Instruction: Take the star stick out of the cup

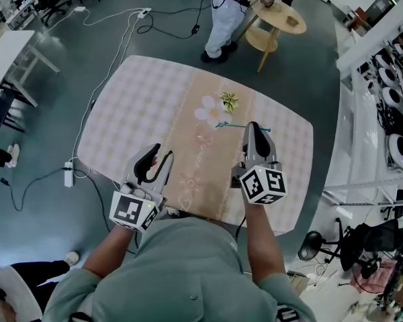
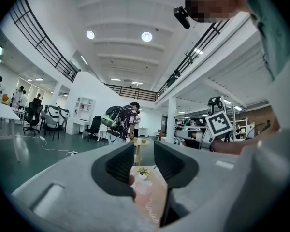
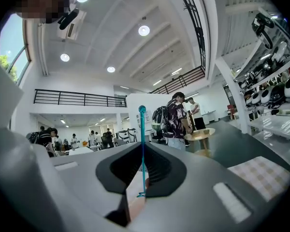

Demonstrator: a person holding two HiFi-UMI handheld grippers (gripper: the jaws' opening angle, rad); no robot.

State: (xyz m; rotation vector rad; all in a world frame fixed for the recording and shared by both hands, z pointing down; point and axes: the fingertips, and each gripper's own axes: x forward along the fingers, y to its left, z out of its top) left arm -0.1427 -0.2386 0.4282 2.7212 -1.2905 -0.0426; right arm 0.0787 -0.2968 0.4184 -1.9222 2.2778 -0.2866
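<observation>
**A:** Where is the star stick?

**B:** In my right gripper (image 1: 255,127). The jaws are squeezed almost together on the thin teal star stick (image 3: 142,144). In the right gripper view it stands upright between them, with a small ball at its top end. In the head view it lies crosswise at the gripper's tip, above the table (image 1: 134,113). Most of its length points toward 9 o'clock and a short stub toward 3.

**A:** So it isn't sitting in a cup?

**B:** No. It is in no container, and only my jaws touch it.

**A:** What containers are on the table?

**B:** A small pot (image 1: 229,101) holding a green plant sits at about 11 o'clock from my right gripper's tip, on the beige runner (image 1: 201,163). Just beside the pot, at its 8 o'clock, is a white flower shape (image 1: 207,109). I cannot tell whether that is the cup or a print on the cloth.

**A:** And your other hand?

**B:** My left gripper (image 1: 160,154) hovers over the table's 7 o'clock edge. Its jaws are apart and grip nothing, and the runner and the pot show through the gap.

**A:** Anything beyond the table?

**B:** A person (image 1: 223,19) stands at 12 o'clock, next to a round wooden side table (image 1: 277,15) at 1 o'clock.
</observation>
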